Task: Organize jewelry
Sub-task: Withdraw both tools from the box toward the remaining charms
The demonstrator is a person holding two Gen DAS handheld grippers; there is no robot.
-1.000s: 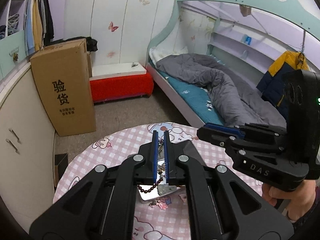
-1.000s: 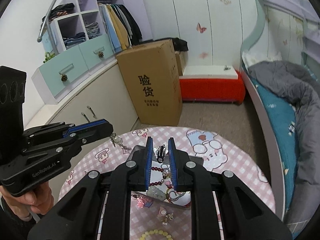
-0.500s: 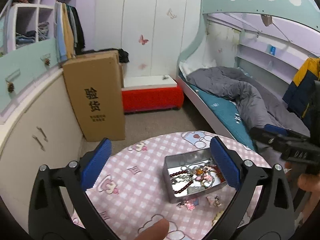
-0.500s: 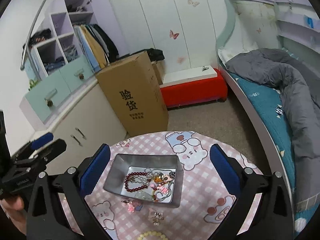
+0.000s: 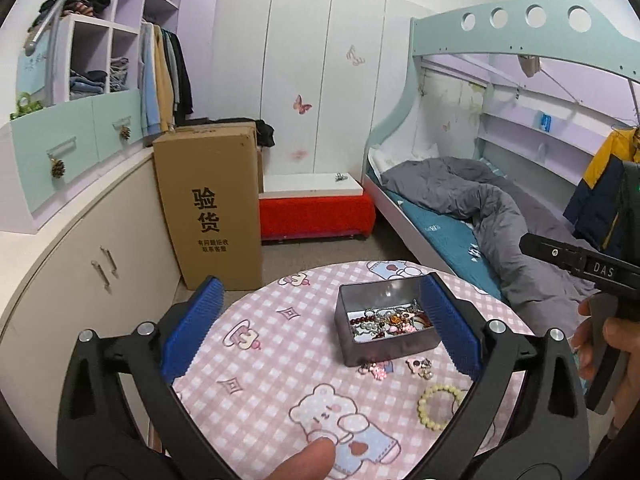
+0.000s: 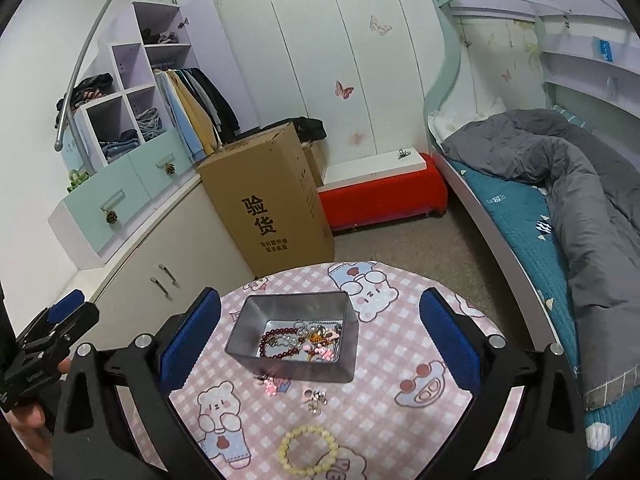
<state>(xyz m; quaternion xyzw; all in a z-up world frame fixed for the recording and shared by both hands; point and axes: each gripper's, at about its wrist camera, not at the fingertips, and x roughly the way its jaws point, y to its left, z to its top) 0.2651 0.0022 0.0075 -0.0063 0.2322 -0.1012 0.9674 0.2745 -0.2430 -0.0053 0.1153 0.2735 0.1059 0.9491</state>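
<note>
A grey metal tin (image 5: 384, 346) (image 6: 344, 364) stands on the round pink checked table (image 5: 264, 364) (image 6: 400, 420). It holds a dark red bead bracelet (image 6: 276, 340) and several tangled pieces. On the cloth in front of it lie a pink charm (image 5: 376, 370) (image 6: 271, 385), a small silver piece (image 5: 420, 367) (image 6: 315, 398) and a pale yellow bead bracelet (image 5: 440, 406) (image 6: 308, 450). My left gripper (image 5: 318, 332) is open and empty above the table. My right gripper (image 6: 318, 338) is open and empty above the tin.
A tall cardboard box (image 5: 210, 208) (image 6: 268, 200) stands on the floor behind the table. A red bench (image 5: 316, 208) lies beyond it. A bed (image 6: 560, 184) with a grey duvet runs along the right. Cabinets (image 5: 68, 264) line the left wall.
Both grippers were shut over the tin one second ago. They have opened wide and drawn back and up. The jewelry they held now lies in the tin.
</note>
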